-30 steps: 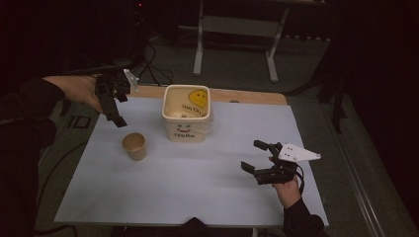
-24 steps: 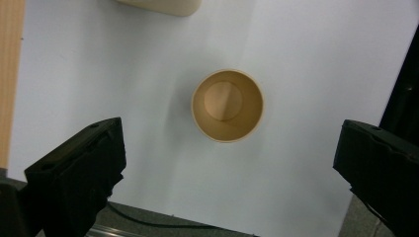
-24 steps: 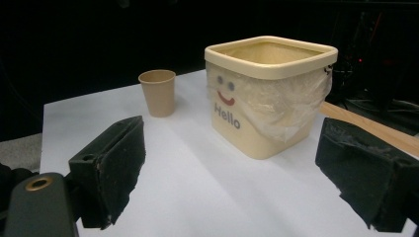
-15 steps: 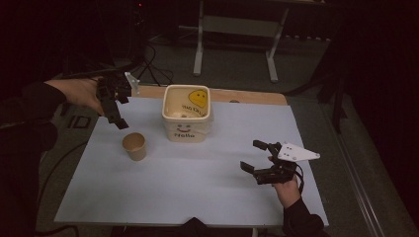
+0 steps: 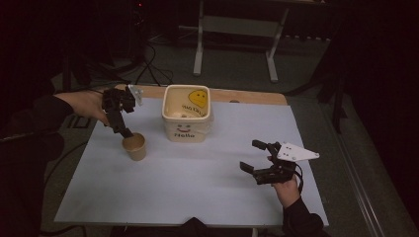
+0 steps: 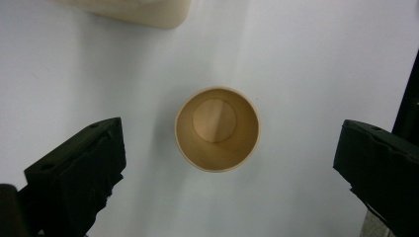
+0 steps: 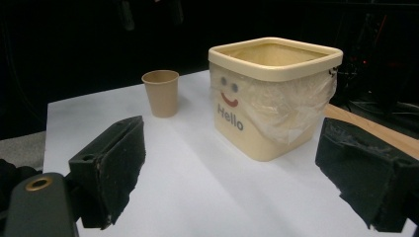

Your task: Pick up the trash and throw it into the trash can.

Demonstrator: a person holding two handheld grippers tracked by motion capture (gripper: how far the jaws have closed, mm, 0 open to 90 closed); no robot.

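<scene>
A brown paper cup (image 5: 134,146) stands upright and empty on the white table sheet (image 5: 188,187). My left gripper (image 5: 123,129) hangs just above the cup's far-left rim, pointing down. In the left gripper view the cup (image 6: 217,129) lies straight below, and the left gripper (image 6: 230,143) is open with a jaw wide on each side of it. My right gripper (image 5: 251,155) rests open near the right front of the sheet, with nothing in it. In the right gripper view the right gripper (image 7: 232,153) faces the cup (image 7: 160,92) and the bin.
A cream square bin (image 5: 187,113) with a smiley, the word "Hello" and a plastic liner stands behind the cup at the sheet's back middle; it appears too as the bin (image 7: 272,98) and as the bin's corner (image 6: 128,10). A wooden table edge (image 5: 247,96) borders the back.
My left gripper has moved right and down, from the table's back left to just over the cup. The right gripper has stayed in place.
</scene>
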